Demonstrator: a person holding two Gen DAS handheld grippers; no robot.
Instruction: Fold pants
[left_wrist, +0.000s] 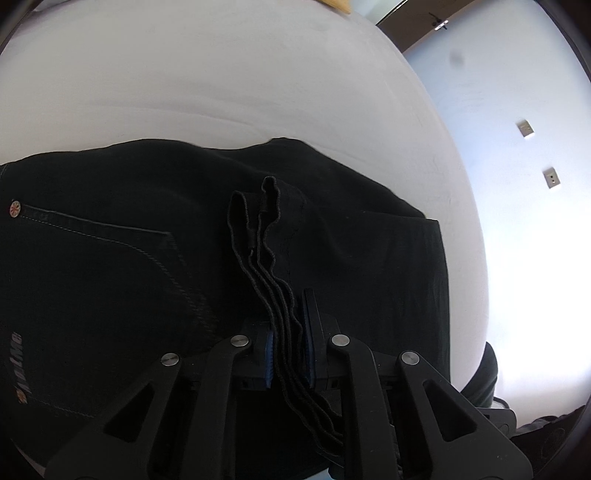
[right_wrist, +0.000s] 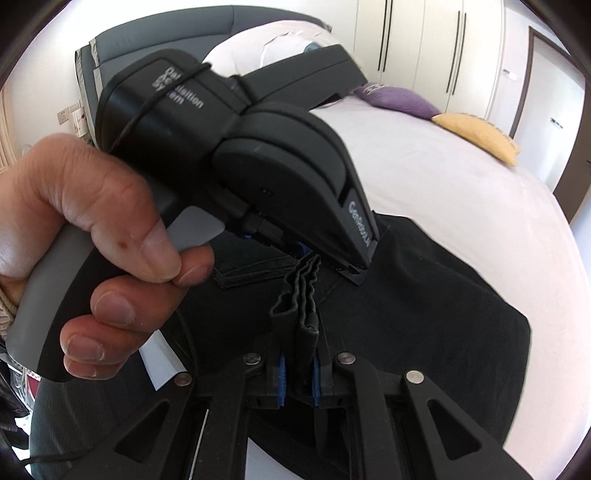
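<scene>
While both grippers pinch hems: one pants (left_wrist: 110, 258) | two cushions (right_wrist: 476, 136)

White bed (right_wrist: 443, 177), wardrobes (right_wrist: 436, 44) behind

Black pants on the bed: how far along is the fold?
Done: the black denim pants lie on the white bed, already doubled. In hand: left tool and right tool each pinch the stacked hem edges. Left: carry the hems across, lay them down and release.
</scene>
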